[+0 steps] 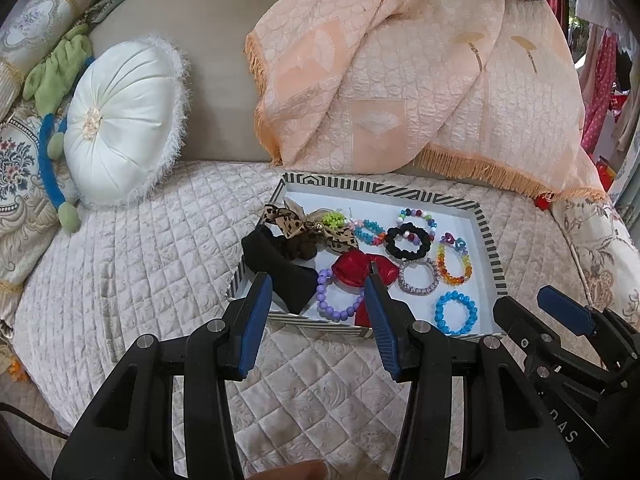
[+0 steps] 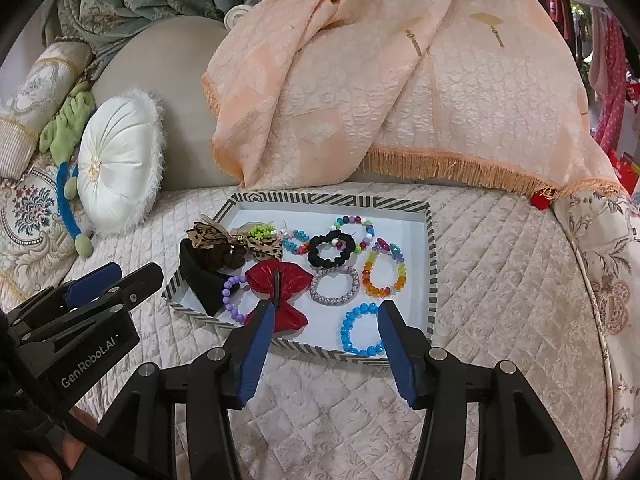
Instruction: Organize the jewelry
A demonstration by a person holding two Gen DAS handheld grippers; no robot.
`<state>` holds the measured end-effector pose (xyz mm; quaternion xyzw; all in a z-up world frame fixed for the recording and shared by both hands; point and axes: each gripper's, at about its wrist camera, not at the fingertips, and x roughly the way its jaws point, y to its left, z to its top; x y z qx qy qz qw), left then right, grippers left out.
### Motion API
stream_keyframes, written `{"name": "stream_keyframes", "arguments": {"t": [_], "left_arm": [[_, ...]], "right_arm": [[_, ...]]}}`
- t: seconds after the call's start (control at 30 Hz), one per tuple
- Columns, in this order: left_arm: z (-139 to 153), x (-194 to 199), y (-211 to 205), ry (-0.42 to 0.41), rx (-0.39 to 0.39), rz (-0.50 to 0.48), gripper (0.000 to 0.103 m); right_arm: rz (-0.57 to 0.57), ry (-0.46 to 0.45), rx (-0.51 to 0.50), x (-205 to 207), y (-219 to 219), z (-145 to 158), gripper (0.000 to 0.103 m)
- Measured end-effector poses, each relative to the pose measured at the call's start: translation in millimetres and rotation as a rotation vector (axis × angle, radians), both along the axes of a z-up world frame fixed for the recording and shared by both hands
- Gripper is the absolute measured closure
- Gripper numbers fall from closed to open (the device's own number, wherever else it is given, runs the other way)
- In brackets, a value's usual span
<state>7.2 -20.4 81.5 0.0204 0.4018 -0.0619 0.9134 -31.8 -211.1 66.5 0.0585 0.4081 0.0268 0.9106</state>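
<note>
From the left wrist view we see the left tool (image 1: 318, 294) hanging over the near edge of a striped tray (image 1: 490, 240) that sits on a quilted bed cover (image 1: 140, 280). Its blue pads stand apart with nothing clamped between them. Past the pads lie a lilac bead bracelet (image 1: 338, 296) and a red bow (image 1: 360, 270), both inside the tray. A black bow (image 1: 280, 268) hangs over the tray's left rim, with a leopard-print bow (image 1: 304, 226) just behind it. Further right in the tray we make out a black scrunchie (image 1: 408, 242), a silver bracelet (image 1: 418, 276), an orange and yellow bracelet (image 1: 456, 264) and a blue bead bracelet (image 1: 456, 312) near the front right corner. The right tool (image 1: 536, 308) shows at the right edge, just outside the tray. A white round cushion (image 1: 120, 120) leans at the back left, and a peach fringed throw (image 1: 400, 92) drapes behind the tray.

From the right wrist view the right tool (image 2: 328, 314) hovers over the tray's (image 2: 432, 248) front rim, its pads apart and empty. The blue bead bracelet (image 2: 362, 330) lies between the pad tips, with neither pad pressing it. The red bow (image 2: 280, 284) sits beside the left pad. The left tool (image 2: 120, 276) reaches in from the left, its pads apart, short of the black bow (image 2: 200, 272).
</note>
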Motion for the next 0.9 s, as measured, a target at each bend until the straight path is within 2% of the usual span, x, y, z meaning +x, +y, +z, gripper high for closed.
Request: {"name": "stream_keyframes", "arguments": {"t": [0.7, 0.9], "left_arm": [[-2, 3, 0, 0.015, -0.002, -0.001, 0.055], [-8, 5, -3, 0.027, 0.006, -0.012, 0.055]], "right_arm": [[0.006, 0.009, 0.0, 2, 0, -3, 0.048], [0.005, 0.017, 0.014, 5, -12, -10, 0.047]]}}
